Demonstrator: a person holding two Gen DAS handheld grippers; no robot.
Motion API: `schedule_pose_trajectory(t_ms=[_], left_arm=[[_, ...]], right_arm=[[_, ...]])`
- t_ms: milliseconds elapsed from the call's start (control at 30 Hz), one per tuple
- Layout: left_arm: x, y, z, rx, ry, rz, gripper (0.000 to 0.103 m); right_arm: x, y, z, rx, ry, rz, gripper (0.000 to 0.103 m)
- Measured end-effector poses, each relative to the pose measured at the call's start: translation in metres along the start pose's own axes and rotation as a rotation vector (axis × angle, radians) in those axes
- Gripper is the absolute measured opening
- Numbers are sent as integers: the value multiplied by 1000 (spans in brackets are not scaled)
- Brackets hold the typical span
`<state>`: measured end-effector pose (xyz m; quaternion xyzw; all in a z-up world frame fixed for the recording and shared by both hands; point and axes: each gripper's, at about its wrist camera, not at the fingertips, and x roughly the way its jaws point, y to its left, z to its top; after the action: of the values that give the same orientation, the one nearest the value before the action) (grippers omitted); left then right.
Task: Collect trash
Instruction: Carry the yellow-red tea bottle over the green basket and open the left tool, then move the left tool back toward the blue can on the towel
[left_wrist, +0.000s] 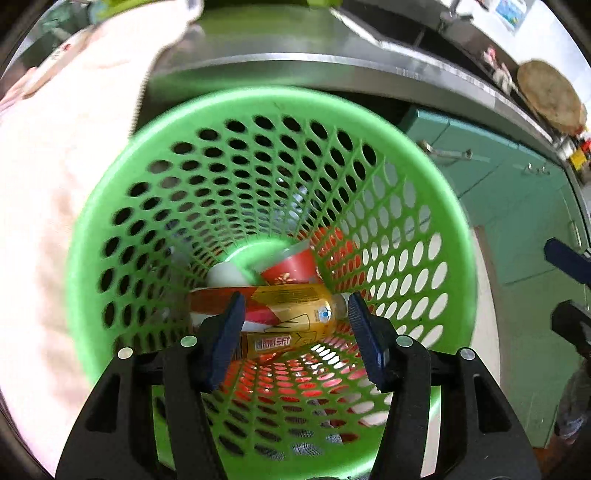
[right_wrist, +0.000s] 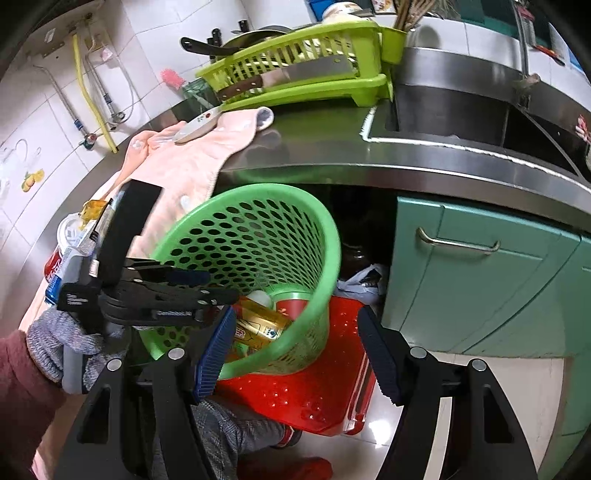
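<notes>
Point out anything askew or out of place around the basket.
The green basket sits tilted on a red stool, mouth leaning toward the counter. A pink towel droops off the counter edge, with a knife lying on it.

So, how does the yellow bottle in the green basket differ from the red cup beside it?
The yellow bottle is long, clear and amber, with a printed label; the red cup is shorter, opaque and red with a gold pattern. The bottle lies nearer the camera, across the basket; the cup lies behind it. Both lie on their sides at the bottom.
</notes>
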<state>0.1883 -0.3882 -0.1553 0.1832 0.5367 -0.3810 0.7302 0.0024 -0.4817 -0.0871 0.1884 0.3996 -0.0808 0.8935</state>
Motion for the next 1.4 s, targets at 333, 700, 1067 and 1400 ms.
schedule_pose_trajectory(t_ms=[333, 700, 1067, 1400], left_arm=[[-90, 20, -32, -54, -173, 44, 57], [-199, 70, -98, -180, -354, 192, 65], [-228, 151, -142, -366, -348, 265, 84], [-196, 183, -146, -452, -274, 218, 84]], right_arm=[[-12, 41, 10, -56, -25, 49, 66], [-16, 110, 20, -148, -34, 133, 72], [-2, 170, 27, -223, -6, 219, 76], [19, 196, 32, -268, 24, 238, 76]])
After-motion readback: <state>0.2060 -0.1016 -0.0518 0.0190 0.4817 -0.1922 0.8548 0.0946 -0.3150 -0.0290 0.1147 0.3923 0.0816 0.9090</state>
